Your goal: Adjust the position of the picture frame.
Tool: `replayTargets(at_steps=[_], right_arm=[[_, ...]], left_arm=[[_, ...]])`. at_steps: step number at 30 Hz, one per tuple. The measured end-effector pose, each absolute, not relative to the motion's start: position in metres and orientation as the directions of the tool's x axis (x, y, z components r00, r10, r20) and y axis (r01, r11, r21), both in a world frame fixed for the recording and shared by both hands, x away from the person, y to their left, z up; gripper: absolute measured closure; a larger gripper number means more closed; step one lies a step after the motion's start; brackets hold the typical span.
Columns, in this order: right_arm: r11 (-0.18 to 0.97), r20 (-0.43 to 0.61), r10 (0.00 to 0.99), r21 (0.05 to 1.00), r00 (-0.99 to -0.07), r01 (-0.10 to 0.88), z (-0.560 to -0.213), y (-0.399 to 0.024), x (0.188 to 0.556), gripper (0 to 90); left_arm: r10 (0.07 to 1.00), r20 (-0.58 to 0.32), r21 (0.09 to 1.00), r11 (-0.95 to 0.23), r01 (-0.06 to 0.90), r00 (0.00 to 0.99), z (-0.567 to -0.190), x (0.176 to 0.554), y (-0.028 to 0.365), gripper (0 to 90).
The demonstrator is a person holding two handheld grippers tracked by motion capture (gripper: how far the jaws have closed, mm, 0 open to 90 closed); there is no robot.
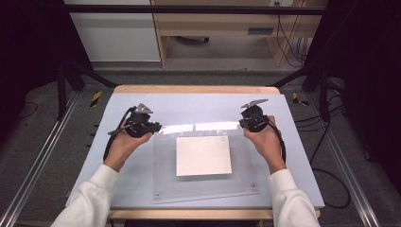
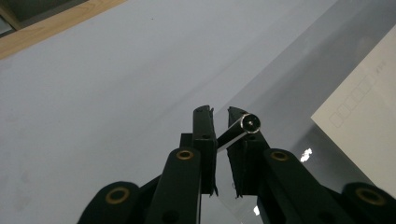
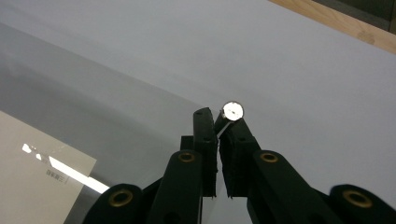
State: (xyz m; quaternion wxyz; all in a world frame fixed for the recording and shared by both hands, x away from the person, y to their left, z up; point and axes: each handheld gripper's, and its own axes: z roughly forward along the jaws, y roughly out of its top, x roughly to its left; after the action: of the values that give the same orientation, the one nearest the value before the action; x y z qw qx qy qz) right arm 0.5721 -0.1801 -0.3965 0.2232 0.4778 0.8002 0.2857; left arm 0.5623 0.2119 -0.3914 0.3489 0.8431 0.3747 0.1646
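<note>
A clear acrylic sheet (image 1: 203,189) lies over a white paper (image 1: 203,155) on the grey mat (image 1: 189,101). Its far edge is raised and catches the light. My left gripper (image 1: 150,126) is shut on the sheet's far left corner, my right gripper (image 1: 242,124) on the far right corner. In the left gripper view the left gripper (image 2: 220,112) pinches the sheet (image 2: 299,88) beside a small metal stud (image 2: 250,123), with the paper (image 2: 369,121) off to the right. In the right gripper view the right gripper (image 3: 215,114) clamps the sheet (image 3: 93,107) next to another stud (image 3: 232,110).
The mat covers a wooden table (image 1: 189,89) whose edge shows at the back. Two small studs sit at the sheet's near corners (image 1: 156,193). Dark frame posts and cables stand on the floor at both sides.
</note>
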Motion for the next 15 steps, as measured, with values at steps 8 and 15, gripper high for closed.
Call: replayTargets(at_steps=[8,15], right_arm=[[0.389,-0.088,0.891,0.655,-0.446,0.648,-0.399,-0.171,0.561,85.9],[0.392,-0.081,0.890,0.639,-0.449,0.662,-0.408,-0.170,0.557,85.9]], left_arm=[[0.736,0.013,0.701,-0.490,0.519,0.677,-0.394,0.570,0.220,81.2],[0.733,0.005,0.689,-0.495,0.529,0.680,-0.401,0.575,0.219,81.2]])
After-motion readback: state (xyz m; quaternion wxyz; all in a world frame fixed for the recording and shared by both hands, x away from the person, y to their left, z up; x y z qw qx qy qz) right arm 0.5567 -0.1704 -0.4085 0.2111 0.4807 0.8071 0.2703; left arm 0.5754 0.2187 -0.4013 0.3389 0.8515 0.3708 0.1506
